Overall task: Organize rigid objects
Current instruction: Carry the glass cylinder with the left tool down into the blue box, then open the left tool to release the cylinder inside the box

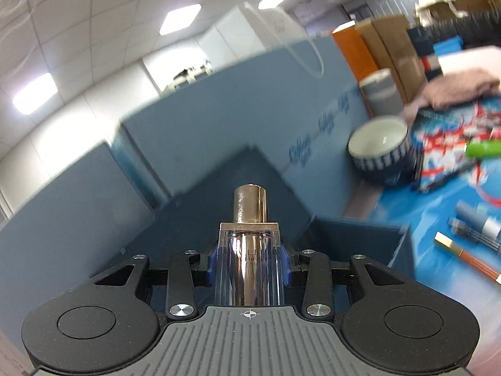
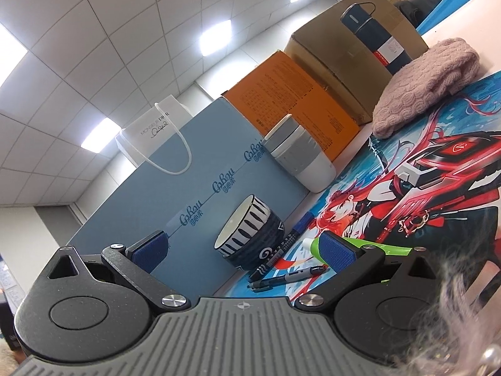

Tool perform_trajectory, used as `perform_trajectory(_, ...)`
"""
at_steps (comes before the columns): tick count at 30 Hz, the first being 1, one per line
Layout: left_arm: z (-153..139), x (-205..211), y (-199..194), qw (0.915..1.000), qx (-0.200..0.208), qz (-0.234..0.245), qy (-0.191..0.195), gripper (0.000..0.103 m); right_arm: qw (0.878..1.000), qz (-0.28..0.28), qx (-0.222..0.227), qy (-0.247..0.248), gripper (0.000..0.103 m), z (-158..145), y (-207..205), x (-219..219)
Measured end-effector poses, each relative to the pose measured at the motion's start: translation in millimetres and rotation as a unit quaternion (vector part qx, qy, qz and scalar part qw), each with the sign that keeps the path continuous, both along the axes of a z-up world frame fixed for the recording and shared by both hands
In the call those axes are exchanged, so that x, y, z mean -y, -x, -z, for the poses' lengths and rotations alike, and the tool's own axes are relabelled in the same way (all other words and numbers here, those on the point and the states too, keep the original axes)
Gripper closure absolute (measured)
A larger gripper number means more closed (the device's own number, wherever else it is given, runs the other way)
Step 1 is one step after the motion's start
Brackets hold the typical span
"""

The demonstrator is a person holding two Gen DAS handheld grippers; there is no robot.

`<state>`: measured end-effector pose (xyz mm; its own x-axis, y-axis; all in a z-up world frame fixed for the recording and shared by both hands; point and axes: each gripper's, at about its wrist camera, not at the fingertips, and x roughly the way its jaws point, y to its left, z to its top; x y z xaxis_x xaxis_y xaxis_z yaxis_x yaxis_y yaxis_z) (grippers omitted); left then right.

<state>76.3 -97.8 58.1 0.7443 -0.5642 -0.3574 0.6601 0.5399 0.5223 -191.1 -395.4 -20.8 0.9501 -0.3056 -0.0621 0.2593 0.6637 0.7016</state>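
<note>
My left gripper (image 1: 249, 258) is shut on a clear perfume bottle (image 1: 249, 269) with a rose-gold cap, held over an open dark blue box (image 1: 353, 235). My right gripper (image 2: 242, 247) is open and empty, low above the printed desk mat (image 2: 432, 188). Ahead of it stand a striped bowl (image 2: 250, 238), two pens (image 2: 281, 263) and a green tube (image 2: 375, 246). The bowl (image 1: 380, 150) and green tube (image 1: 483, 149) also show in the left wrist view, with a brush handle (image 1: 463, 260) and a grey cylinder (image 1: 479, 222).
A light blue box (image 2: 194, 169), an orange box (image 2: 300, 100) and a cardboard box (image 2: 353, 50) line the back. A grey-and-white cup (image 2: 300, 156), a pink knit cloth (image 2: 426, 81), a dark flask (image 2: 375, 34) and a white paper bag (image 2: 153, 128) stand nearby.
</note>
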Motion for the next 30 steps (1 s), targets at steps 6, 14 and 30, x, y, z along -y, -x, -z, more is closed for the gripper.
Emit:
perform_trajectory(6,11.5,-3.4,-9.5,0.9986,-0.031,0.021,-0.036,0.068,1.000,-0.002,-0.002,0.002,0.000,-0.1,-0.8,-0.3)
perform_trajectory(14,10.1,4.7,-31.8,0.9881,-0.136,0.052,-0.049,0.068,1.000,-0.004,-0.003,0.001,0.000,0.3,-2.0,0.2)
perform_trajectory(30,22.1,29.0,-63.1,0.9464,-0.322,0.023,0.004,0.065,1.000,-0.005,-0.003,-0.015,0.000,2.1,-2.0,2.7)
